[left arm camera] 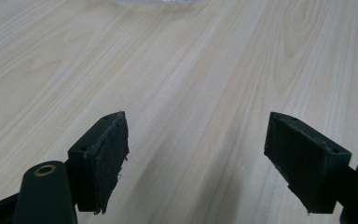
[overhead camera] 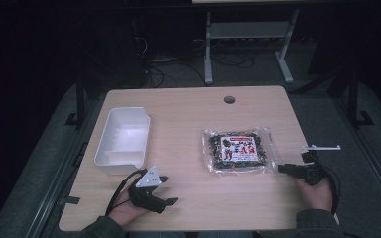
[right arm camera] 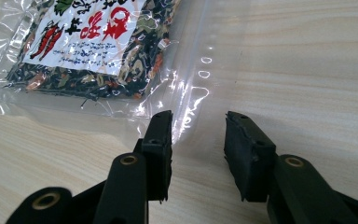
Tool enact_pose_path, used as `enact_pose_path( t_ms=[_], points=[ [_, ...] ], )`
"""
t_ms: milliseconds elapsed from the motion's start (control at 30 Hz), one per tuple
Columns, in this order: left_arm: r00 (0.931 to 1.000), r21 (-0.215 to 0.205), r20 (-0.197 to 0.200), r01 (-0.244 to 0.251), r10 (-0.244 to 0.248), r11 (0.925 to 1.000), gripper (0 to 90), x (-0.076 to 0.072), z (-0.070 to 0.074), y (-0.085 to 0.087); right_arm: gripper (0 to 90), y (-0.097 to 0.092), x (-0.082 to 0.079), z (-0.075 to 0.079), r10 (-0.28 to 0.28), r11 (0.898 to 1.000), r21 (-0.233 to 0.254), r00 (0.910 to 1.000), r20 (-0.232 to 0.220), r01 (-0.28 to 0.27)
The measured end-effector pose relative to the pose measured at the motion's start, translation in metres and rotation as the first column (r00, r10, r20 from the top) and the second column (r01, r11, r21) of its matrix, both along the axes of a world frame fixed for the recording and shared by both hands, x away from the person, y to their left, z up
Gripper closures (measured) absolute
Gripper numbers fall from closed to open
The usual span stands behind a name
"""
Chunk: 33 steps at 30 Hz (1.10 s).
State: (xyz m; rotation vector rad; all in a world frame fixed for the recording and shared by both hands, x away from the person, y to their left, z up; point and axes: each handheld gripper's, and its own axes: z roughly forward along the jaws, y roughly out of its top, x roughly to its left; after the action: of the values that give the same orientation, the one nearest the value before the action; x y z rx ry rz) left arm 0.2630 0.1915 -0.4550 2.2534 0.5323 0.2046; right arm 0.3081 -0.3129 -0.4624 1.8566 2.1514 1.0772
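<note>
A clear plastic bag of dark dried food with a white and red label (overhead camera: 238, 149) lies flat on the wooden table (overhead camera: 188, 119), right of centre. My right gripper (overhead camera: 281, 168) points at the bag's right edge. In the right gripper view the bag (right arm camera: 88, 42) fills the upper left, and its clear sealed edge runs between the jaws of my right gripper (right arm camera: 198, 140), which stand apart and do not press on it. My left gripper (overhead camera: 167, 190) rests near the front left. Its jaws are wide open over bare wood (left arm camera: 198, 154).
A white rectangular plastic tub (overhead camera: 124, 139) stands empty at the table's left side, just beyond my left gripper. A round cable hole (overhead camera: 229, 99) sits near the far edge. Desk legs and cables stand on the dark floor beyond the table.
</note>
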Motion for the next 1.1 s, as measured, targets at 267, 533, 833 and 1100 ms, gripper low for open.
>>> enact_pose_path(
  t_ms=[267,533,833,1100],
  points=[
    [1.0000,0.004,-0.001,0.003,-0.003,1.0000,21.1,0.0004,0.0001,0.0008,60.0,-0.0025,-0.0023,-0.0006,-0.008,1.000,0.017,0.9997,-0.024,0.008],
    [1.0000,0.005,-0.001,0.006,-0.006,1.0000,21.1,0.0000,-0.0002,-0.0005,62.5,0.0022,0.0027,-0.0019,-0.013,1.000,0.021,0.9996,-0.025,0.013],
    [1.0000,-0.001,0.000,0.002,-0.002,1.0000,21.1,0.0003,0.0003,0.0008,62.2,-0.0018,-0.0044,0.0014,-0.019,0.999,0.044,0.9984,-0.054,0.021],
    [1.0000,0.000,0.001,0.003,-0.003,1.0000,21.1,0.0001,0.0002,0.0000,68.0,0.0069,0.0024,-0.0014,0.003,0.999,0.053,0.9986,-0.052,0.000]
  ],
)
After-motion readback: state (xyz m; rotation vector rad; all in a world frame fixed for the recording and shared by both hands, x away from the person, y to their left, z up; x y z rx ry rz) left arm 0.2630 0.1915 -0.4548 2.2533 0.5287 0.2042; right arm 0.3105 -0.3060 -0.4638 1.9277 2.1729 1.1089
